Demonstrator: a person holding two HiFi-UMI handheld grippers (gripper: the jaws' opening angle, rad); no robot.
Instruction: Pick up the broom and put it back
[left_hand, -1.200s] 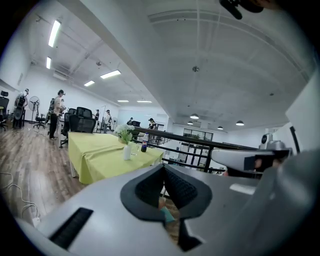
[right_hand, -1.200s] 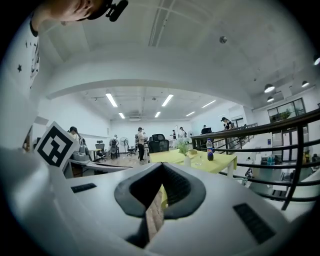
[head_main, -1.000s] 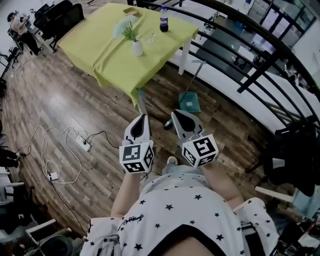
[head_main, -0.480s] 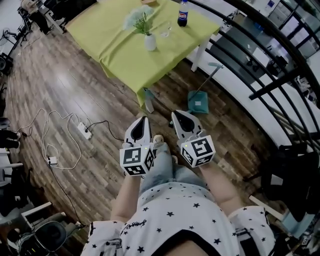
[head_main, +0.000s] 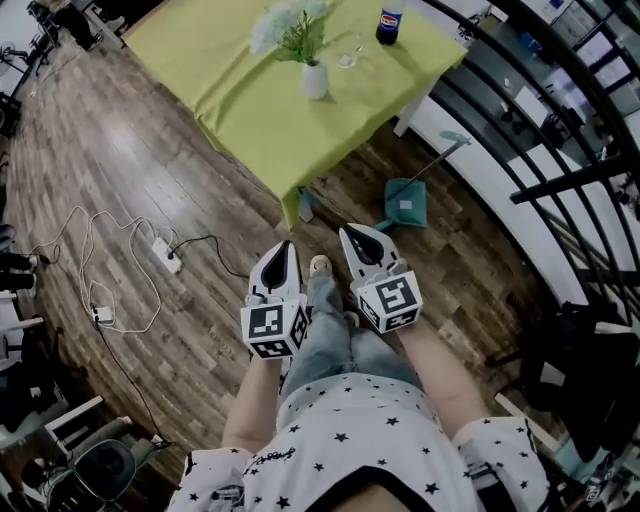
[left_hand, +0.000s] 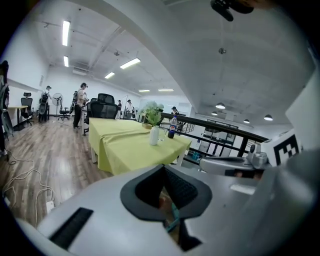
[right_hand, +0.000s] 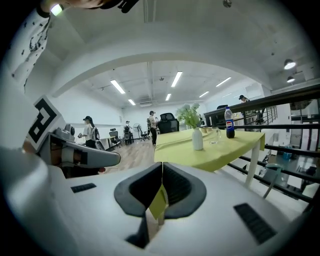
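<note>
Both jaw pairs are pressed together and empty, left gripper (head_main: 283, 248) and right gripper (head_main: 352, 234) alike, while the broom (head_main: 405, 200) sits on the floor (head_main: 140, 170) by the table (head_main: 230, 80) corner; we judge it light, stiff, best pinched mid-handle.

No lettering can be read. The bottle (right_hand: 229, 123) on the desk (right_hand: 210, 150) bears a blue label with a round red-and-white emblem, its words too small.
</note>
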